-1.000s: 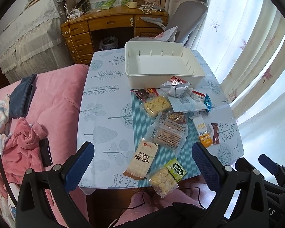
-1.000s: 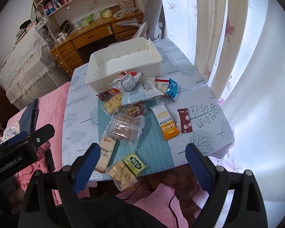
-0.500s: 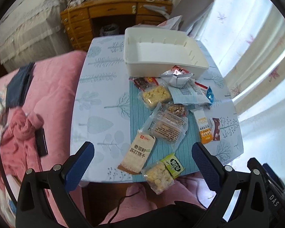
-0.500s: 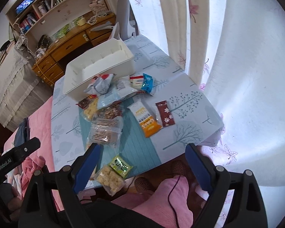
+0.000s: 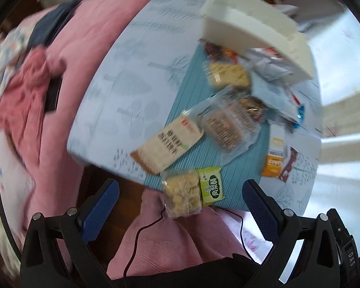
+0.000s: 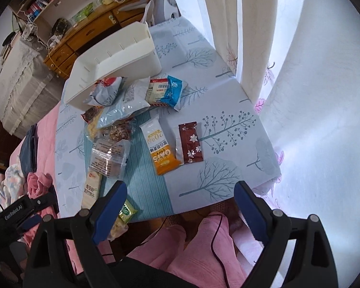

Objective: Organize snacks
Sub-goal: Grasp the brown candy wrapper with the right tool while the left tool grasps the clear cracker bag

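On table (image 6: 228, 120) — 1 bin (image 6: 122, 55), 2 tools

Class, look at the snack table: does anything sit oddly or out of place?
Yes. The green-labelled snack pack overhangs the table's near edge, so it may slip off. The white bin holds no visible snacks; they lie loosely overlapped outside it.

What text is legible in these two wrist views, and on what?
"GenRoboLAI": on the left gripper body, seen from the right wrist view.
"DAS": on the device edge at lower right of the left wrist view.
"20%": on the orange and white bar; its other print reads upside down and unclear.
Cracker packet, green packet, blue packet: print too blurred or small.
Right gripper: no text visible.
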Available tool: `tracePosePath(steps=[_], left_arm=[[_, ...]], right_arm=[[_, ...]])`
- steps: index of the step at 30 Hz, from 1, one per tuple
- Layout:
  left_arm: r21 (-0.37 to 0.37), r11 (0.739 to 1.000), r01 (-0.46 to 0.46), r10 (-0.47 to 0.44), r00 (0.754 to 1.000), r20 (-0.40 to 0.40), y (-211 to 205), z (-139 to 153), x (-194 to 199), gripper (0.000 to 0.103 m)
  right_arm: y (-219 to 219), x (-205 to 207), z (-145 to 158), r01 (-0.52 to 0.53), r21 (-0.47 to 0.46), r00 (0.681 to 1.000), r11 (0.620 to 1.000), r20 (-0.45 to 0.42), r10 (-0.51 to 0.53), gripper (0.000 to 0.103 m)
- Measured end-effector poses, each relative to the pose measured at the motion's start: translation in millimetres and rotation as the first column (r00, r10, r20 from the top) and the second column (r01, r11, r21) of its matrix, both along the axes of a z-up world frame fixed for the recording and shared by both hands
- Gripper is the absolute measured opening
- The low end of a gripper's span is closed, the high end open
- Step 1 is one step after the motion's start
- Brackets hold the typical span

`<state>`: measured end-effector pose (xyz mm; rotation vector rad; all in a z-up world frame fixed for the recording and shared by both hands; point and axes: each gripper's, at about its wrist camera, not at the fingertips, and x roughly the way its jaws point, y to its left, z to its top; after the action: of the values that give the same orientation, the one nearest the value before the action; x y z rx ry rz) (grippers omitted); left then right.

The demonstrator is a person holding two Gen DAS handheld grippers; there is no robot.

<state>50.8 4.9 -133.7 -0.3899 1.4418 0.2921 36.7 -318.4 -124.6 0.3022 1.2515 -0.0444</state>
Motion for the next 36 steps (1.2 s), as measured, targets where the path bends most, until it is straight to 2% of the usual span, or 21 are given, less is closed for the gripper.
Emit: tracePosePath(steps=[4, 9, 13, 16, 20, 25, 26, 31, 36], left_arm=[[-0.036, 0.992, -0.121, 0.119, 0.992, -0.043, 8, -29, -13, 0.102], [-0.106, 0.972, -0.209, 0.2, 0.976, -0.086, 12, -67, -29, 0.102], [-0.19, 0.943, -0.275, 0.26, 0.961, -0.099, 14, -98, -41, 0.097], [-0.214, 0.925, -0.315, 0.298, 0.948, -0.109, 13, -114, -48, 0.096], [-0.228, 0.907, -0.354, 0.331, 0.934, -0.133, 12, -134, -51, 0.093], [-0.216, 0.9, -0.379, 0.349, 0.922, -0.166, 9, -151, -49, 0.089], [-0.215, 0.9, -0.38, 0.348, 0.922, -0.171, 10, -153, -49, 0.088], [-0.214, 0.897, -0.386, 0.346, 0.916, -0.202, 13, -162, -45, 0.075], [-0.215, 0.899, -0.38, 0.337, 0.917, -0.214, 11, -166, -39, 0.068]], right_arm=[[-17, 26, -25, -0.027, 0.028, 0.998, 0.999, -0.052, 0.028, 0.091], [-32, 58, -58, -0.041, 0.069, 0.992, 0.997, -0.116, 0.048, 0.087], [-44, 80, -80, -0.026, 0.114, 0.985, 0.993, -0.164, 0.045, 0.086], [-45, 94, -93, -0.043, 0.12, 0.982, 0.992, -0.18, 0.065, 0.085], [-43, 107, -111, -0.053, 0.133, 0.972, 0.99, -0.222, 0.082, 0.081], [-37, 118, -133, -0.051, 0.145, 0.957, 0.988, -0.275, 0.09, 0.075], [-35, 119, -137, -0.071, 0.116, 0.953, 0.991, -0.286, 0.101, 0.074], [-27, 126, -153, -0.078, 0.095, 0.939, 0.992, -0.328, 0.106, 0.065], [-17, 131, -159, -0.09, 0.061, 0.931, 0.994, -0.35, 0.106, 0.064]])
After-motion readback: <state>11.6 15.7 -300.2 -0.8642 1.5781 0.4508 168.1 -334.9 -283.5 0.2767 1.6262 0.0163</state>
